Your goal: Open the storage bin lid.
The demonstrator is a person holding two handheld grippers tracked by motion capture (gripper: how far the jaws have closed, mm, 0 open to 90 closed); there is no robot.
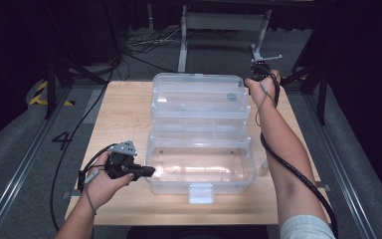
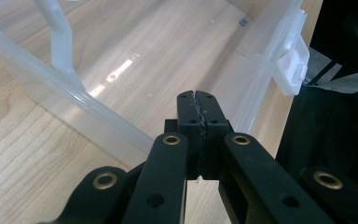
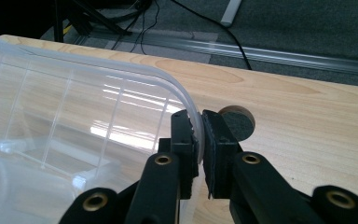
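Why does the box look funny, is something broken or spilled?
Nothing looks broken or spilled. The clear plastic box lies open on the table, its lid flipped back. The right gripper pinches the lid's rim, and the left gripper, jaws shut, presses on the box's side wall.

The left gripper (image 2: 196,95), jaws pressed together, touches the clear plastic box (image 2: 98,126).

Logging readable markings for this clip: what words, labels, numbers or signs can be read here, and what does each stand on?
"4": a dark digit on the grey floor left of the wooden table, at.
Round grey sticker on the clear plastic box's open lid: too small to read.
Yellow and black hazard stripes on the floor: a sign without words.
Nothing readable in either gripper view.
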